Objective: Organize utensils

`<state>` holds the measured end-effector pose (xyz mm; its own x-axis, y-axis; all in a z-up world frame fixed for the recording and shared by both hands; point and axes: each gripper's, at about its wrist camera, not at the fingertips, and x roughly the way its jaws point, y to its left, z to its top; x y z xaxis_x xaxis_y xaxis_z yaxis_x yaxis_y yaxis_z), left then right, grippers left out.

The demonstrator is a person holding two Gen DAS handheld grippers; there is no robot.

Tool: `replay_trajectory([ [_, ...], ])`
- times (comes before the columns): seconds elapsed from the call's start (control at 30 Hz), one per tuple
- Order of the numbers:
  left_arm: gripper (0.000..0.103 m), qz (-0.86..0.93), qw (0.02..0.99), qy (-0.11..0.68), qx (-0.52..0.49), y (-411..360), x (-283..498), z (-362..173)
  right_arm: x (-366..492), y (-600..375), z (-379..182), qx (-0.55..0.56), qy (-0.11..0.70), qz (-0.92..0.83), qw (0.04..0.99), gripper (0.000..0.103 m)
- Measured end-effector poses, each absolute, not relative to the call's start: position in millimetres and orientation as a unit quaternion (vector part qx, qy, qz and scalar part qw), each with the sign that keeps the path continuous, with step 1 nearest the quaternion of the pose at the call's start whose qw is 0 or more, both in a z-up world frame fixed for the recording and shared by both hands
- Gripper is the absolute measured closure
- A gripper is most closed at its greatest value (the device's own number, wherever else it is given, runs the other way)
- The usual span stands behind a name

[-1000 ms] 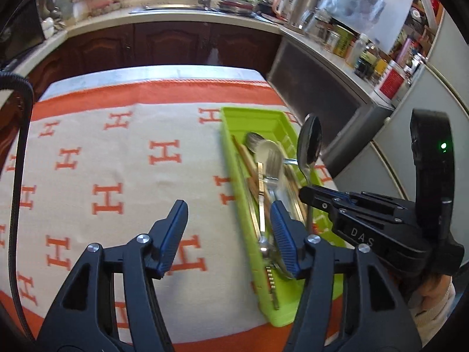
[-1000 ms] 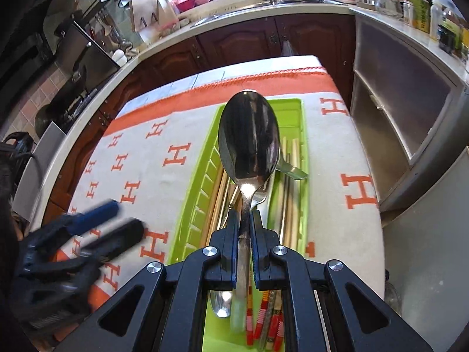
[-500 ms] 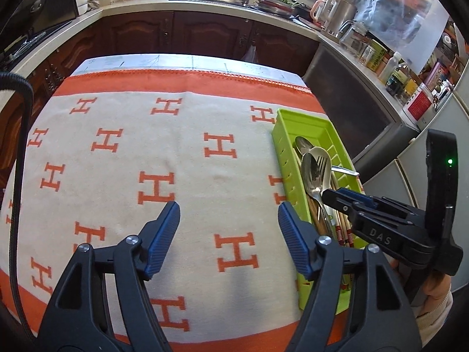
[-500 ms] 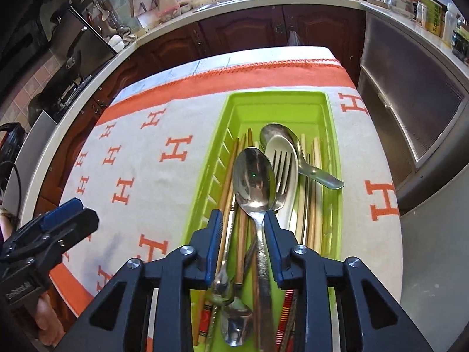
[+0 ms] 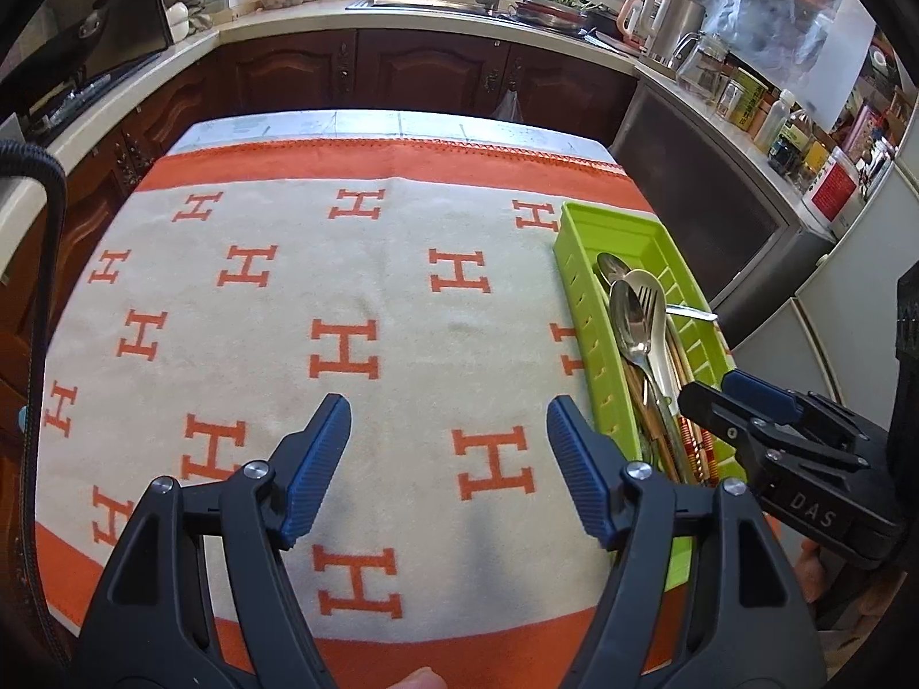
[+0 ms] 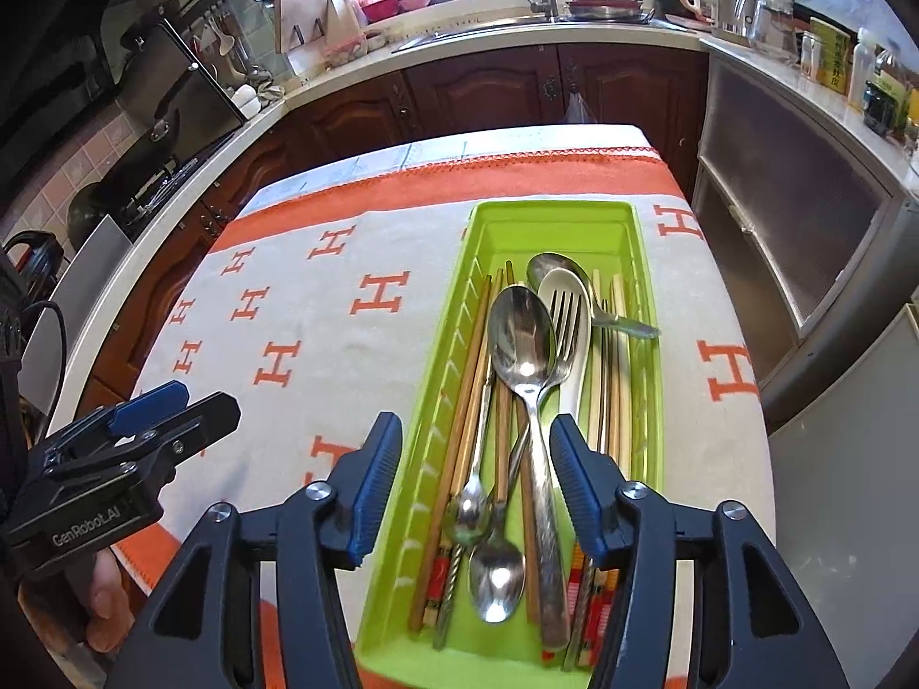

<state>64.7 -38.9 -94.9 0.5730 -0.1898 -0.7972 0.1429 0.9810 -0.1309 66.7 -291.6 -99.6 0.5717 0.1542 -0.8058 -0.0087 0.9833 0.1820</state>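
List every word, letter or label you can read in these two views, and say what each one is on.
"DAS": on the right gripper body.
"GenRobot.AI": on the left gripper body.
"H": repeated orange letter on the tablecloth.
Labels on the counter jars and bottles: too small and blurred to read.

We see our left tongs (image 5: 448, 462) and right tongs (image 6: 474, 479) built of black plastic arms with ribbed blue pads and silver screws. White lettering marks their bodies; a black cable (image 5: 40, 287) trails leftward, bare fingers (image 6: 103, 597) beneath.
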Motion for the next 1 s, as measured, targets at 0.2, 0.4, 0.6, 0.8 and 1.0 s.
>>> replay_trajectory([
  [0.2, 0.035, -0.077, 0.896, 0.438, -0.006, -33.9, 41.1, -89.7, 32.8, -287.8, -94.9, 0.089, 0.452, 0.049, 0.886, 0.045],
  [0.4, 0.034, -0.072, 0.906, 0.417, 0.012, -28.3, 18.5, -78.3, -3.5, -277.2, -82.1, 0.096, 0.434, 0.056, 0.894, 0.038],
  [0.6, 0.025, -0.074, 0.919, 0.386, 0.026, -22.5, -9.0, -58.3, -32.7, -260.2, -64.6, 0.09, 0.417, 0.066, 0.902, 0.036],
  [0.8, 0.019, -0.061, 0.93, 0.362, 0.031, -13.7, -27.0, -37.3, -63.4, -242.1, -35.3, 0.071, 0.388, 0.071, 0.916, 0.024],
  [1.0, 0.015, -0.042, 0.941, 0.333, 0.045, -10.5, -42.2, -15.3, -79.2, -236.0, -5.0, 0.073, 0.362, 0.067, 0.927, 0.016],
])
